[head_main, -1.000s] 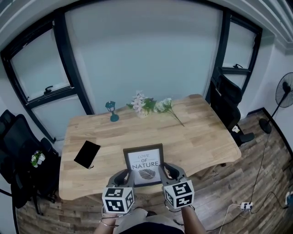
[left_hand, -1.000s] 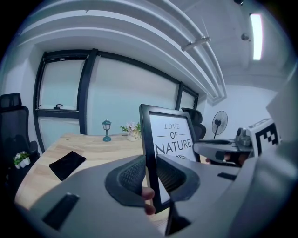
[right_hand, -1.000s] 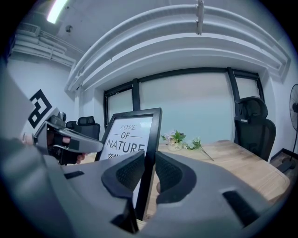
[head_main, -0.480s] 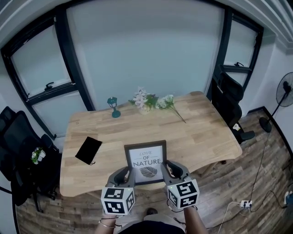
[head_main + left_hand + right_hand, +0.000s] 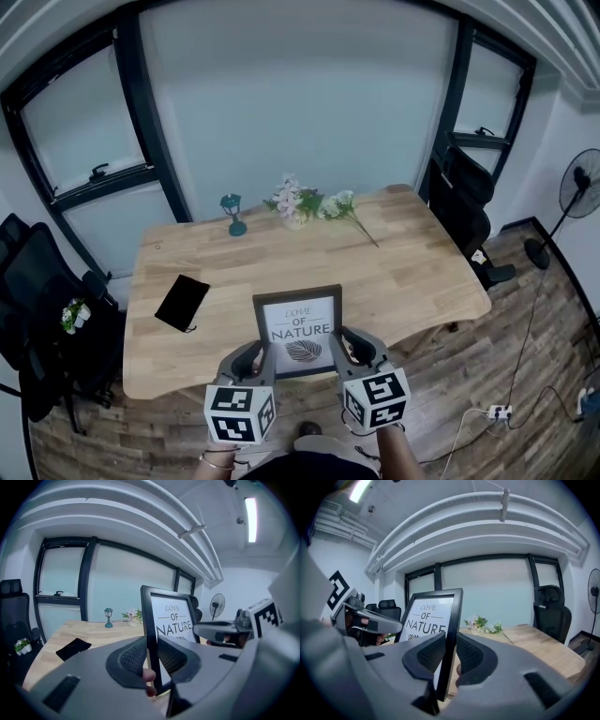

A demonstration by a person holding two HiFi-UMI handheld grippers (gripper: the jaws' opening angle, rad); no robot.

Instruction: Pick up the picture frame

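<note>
Black-edged, the frame (image 5: 298, 330) stood upright over the tabletop's (image 5: 403, 281) near edge, between both grippers. Only the gripper views showed the grip. The left gripper (image 5: 151, 654) was clamped on the frame's left side and the right gripper (image 5: 449, 654) on its right side.

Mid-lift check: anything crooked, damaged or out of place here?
Nothing wrong with the lift: the picture frame sits level, its side edges clamped by the left gripper and right gripper. Only oddity: a flower sprig lies loose on the table near its far edge.
</note>
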